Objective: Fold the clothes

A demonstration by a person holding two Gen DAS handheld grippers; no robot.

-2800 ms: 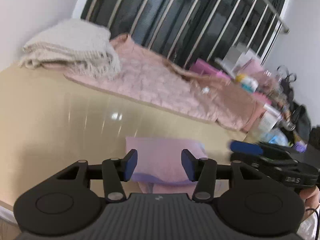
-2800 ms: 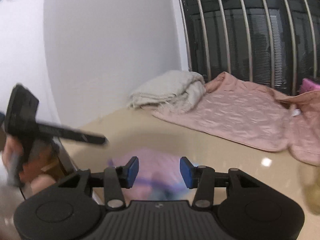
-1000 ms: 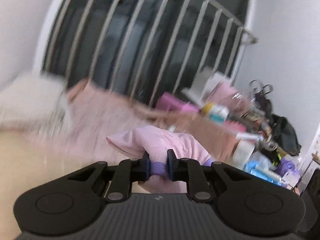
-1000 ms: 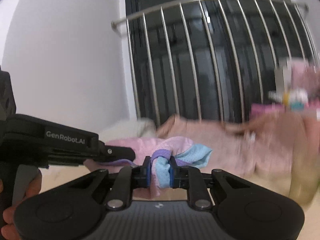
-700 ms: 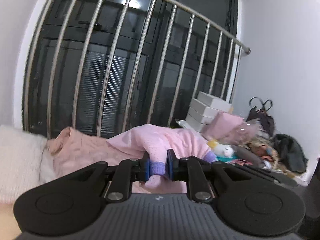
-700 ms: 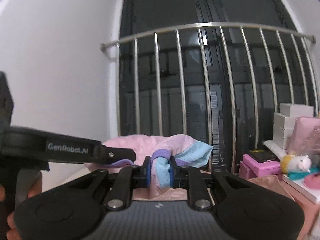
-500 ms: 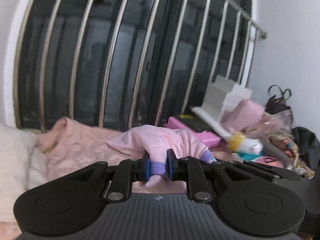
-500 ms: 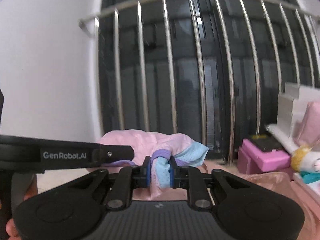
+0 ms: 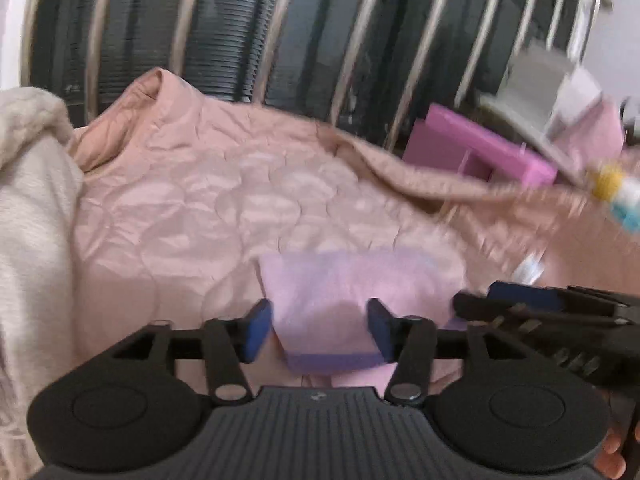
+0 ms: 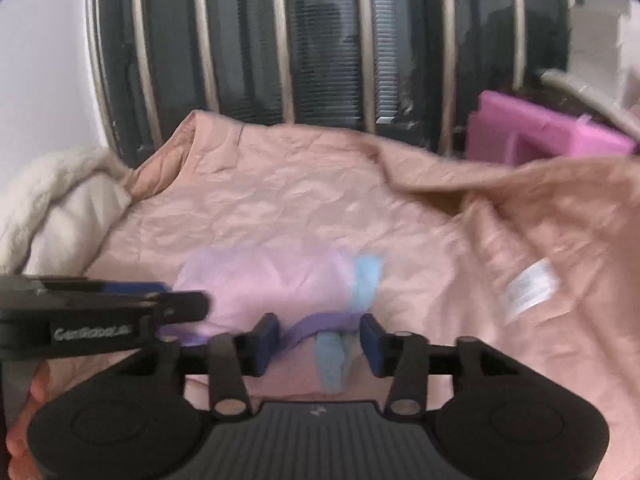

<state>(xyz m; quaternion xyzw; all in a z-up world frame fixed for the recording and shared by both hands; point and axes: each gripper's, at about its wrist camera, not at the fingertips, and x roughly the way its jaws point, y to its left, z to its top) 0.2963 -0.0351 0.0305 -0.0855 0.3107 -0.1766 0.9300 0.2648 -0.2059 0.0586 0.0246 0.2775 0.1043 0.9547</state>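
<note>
Seemingly released, the folded pink garment (image 9: 356, 292) lay on the quilted pink blanket (image 9: 208, 200), both left tongs (image 9: 318, 330) and right tongs (image 10: 316, 338) open at six o'clock; withdrawing straight back would spare the folds.

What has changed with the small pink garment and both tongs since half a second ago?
Both tongs have let go: the left tongs and right tongs were shut on the pink garment and now stand open. The garment, held up before, now lies on the pink quilted blanket. The blanket and the white throw stayed in place.
</note>
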